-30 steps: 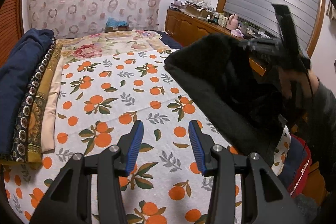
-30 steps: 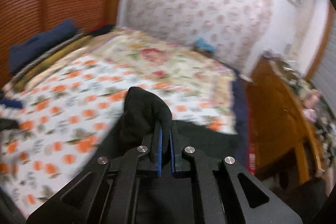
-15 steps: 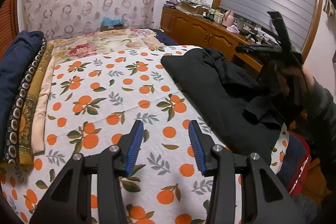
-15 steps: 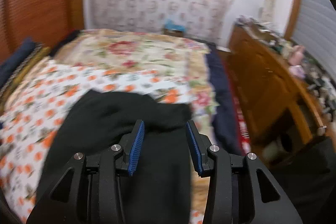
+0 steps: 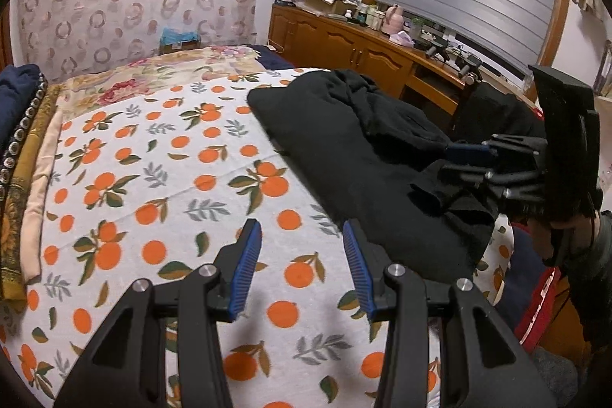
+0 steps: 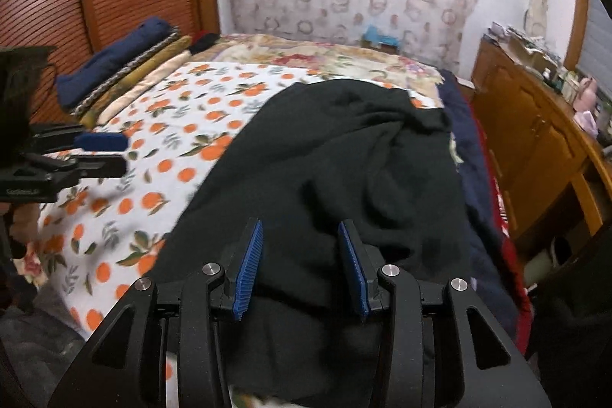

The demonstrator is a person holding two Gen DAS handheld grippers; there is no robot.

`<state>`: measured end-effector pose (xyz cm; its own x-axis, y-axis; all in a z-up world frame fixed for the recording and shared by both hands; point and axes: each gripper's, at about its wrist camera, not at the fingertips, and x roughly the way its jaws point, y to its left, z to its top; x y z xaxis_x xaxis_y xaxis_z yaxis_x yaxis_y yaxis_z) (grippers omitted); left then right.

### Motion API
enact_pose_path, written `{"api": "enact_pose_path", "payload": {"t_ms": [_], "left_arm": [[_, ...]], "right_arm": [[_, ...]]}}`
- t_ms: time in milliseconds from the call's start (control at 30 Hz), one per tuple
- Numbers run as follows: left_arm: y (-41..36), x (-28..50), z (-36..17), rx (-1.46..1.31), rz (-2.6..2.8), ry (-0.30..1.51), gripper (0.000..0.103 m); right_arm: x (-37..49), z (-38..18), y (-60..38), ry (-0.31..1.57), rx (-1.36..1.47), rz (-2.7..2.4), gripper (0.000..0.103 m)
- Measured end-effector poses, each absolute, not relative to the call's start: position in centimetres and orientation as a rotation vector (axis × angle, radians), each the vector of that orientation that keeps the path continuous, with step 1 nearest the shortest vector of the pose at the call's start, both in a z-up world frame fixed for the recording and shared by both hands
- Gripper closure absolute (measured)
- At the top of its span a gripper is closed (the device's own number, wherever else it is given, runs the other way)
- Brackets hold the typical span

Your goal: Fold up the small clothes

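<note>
Your black garment (image 6: 344,155) lies rumpled on the right half of the orange-print bedsheet (image 5: 153,178), dropped there so you can spread it before folding. Your right gripper (image 6: 300,264) hangs low over its near edge with its blue pads partway apart and nothing pinched, cloth only beneath them. Your left gripper (image 5: 302,268) hovers at lower centre of its own view, just as far open and empty, over bare sheet beside the garment's left edge. The left view shows the bunched ridge of cloth at the garment's far side and the wooden sideboard (image 5: 363,52); the right view alone shows the garment reaching the bed's right edge, and the folded blankets (image 6: 114,64) stacked at upper left
</note>
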<state>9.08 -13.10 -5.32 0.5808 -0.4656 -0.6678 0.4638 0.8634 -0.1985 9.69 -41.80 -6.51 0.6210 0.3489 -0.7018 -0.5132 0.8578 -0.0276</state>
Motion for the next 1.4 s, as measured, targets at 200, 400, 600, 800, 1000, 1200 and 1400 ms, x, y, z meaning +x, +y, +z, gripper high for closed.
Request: {"api": "enact_pose_path", "payload": {"t_ms": [200, 400, 600, 800, 1000, 1200, 1400], "left_arm": [[-14.1, 8.6, -5.9, 0.015, -0.56, 0.797, 0.06], [-15.1, 8.4, -6.5, 0.023, -0.581, 0.813, 0.06], [-16.0, 8.0, -6.7, 0.042, -0.599, 0.822, 0.06], [-16.8, 7.9, -6.6, 0.046, -0.615, 0.822, 0.06], [-17.7, 7.9, -6.5, 0.054, -0.63, 0.821, 0.06], [-18.2, 8.2, -6.2, 0.066, -0.625, 0.818, 0.06], [-18.4, 10.4, -5.2, 0.072, -0.61, 0.804, 0.06]], "right_arm": [[9.2, -7.4, -40.3, 0.718, -0.291, 0.477, 0.061], [9.9, -9.2, -39.9, 0.778, -0.334, 0.467, 0.062], [8.9, -8.2, -43.4, 0.784, -0.262, 0.495, 0.093], [5.5, -4.9, -50.3, 0.746, -0.199, 0.376, 0.094], [3.2, -5.4, -54.1, 0.787, -0.217, 0.27, 0.095], [4.6, -5.1, -53.9, 0.777, -0.208, 0.277, 0.072], [9.2, -1.9, -52.3, 0.668, -0.169, 0.34, 0.061]]}}
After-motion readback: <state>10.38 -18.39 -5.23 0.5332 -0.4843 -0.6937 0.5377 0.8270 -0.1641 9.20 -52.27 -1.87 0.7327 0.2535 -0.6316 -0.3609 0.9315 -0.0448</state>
